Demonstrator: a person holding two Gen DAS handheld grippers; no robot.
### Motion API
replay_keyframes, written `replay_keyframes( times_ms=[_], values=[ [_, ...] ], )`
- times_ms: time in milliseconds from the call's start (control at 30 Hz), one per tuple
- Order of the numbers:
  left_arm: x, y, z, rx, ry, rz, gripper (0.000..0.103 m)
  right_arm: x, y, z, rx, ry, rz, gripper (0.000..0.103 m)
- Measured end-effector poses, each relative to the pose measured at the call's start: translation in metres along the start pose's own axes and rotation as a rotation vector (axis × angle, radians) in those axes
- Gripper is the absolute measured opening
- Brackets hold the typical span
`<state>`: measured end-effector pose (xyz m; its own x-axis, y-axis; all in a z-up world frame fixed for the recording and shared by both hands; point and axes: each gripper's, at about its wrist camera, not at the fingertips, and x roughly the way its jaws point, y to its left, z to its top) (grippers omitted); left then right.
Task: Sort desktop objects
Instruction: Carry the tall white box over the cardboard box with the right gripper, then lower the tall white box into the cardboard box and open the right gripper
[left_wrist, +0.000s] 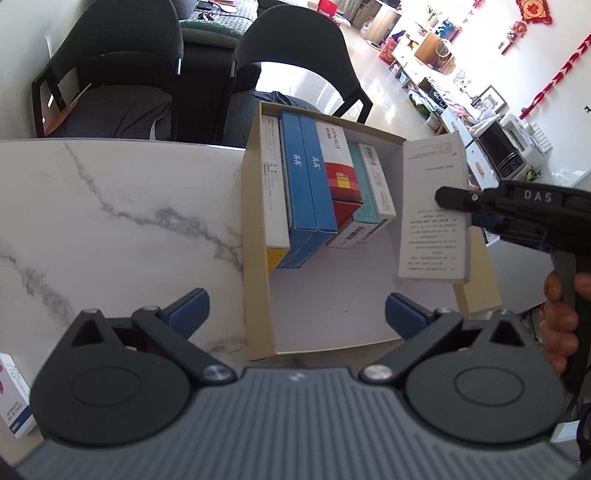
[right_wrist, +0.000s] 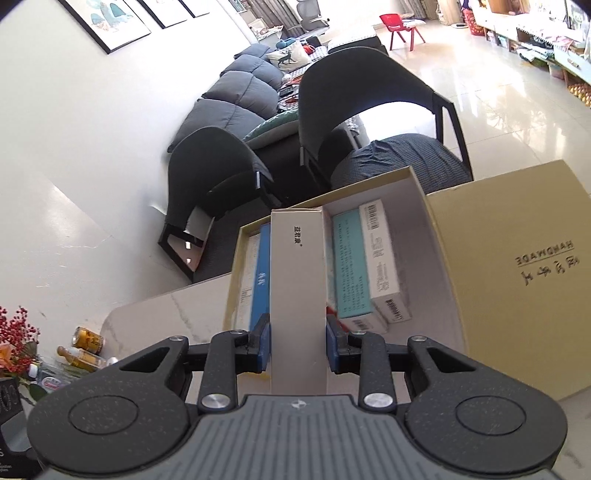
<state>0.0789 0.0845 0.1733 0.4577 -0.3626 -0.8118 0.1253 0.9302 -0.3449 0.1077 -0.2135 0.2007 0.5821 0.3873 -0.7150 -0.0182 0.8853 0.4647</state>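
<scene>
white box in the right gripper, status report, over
Right gripper shut on white box, held above open tray. Left gripper open, empty. Free slot right of packed boxes; nothing blocking.

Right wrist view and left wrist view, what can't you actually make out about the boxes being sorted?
- Red and white carton: in the right wrist view, the grey-white carton held in the right tongs hides nearly all of it.
- Small white box with pink print: cut off by the left edge, left wrist view.
- Fine print on the held carton: too small and blurred to read.
</scene>
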Motion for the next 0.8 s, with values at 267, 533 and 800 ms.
replay_keyframes(
  times_ms=[267, 533, 800],
  values=[
    [0.002, 0.014, -0.007, -0.036, 0.025, 0.024, 0.103, 0.021, -0.016, 0.029, -0.013, -0.025, -0.085, 0.032],
    [0.0, 0.028, -0.009, -0.074, 0.025, 0.051, 0.103, 0.038, -0.024, 0.034, -0.037, -0.001, -0.135, 0.032],
    [0.001, 0.039, -0.014, -0.108, 0.039, 0.061, 0.103, 0.068, -0.024, 0.05, -0.168, 0.041, -0.3, 0.032]
  ],
)
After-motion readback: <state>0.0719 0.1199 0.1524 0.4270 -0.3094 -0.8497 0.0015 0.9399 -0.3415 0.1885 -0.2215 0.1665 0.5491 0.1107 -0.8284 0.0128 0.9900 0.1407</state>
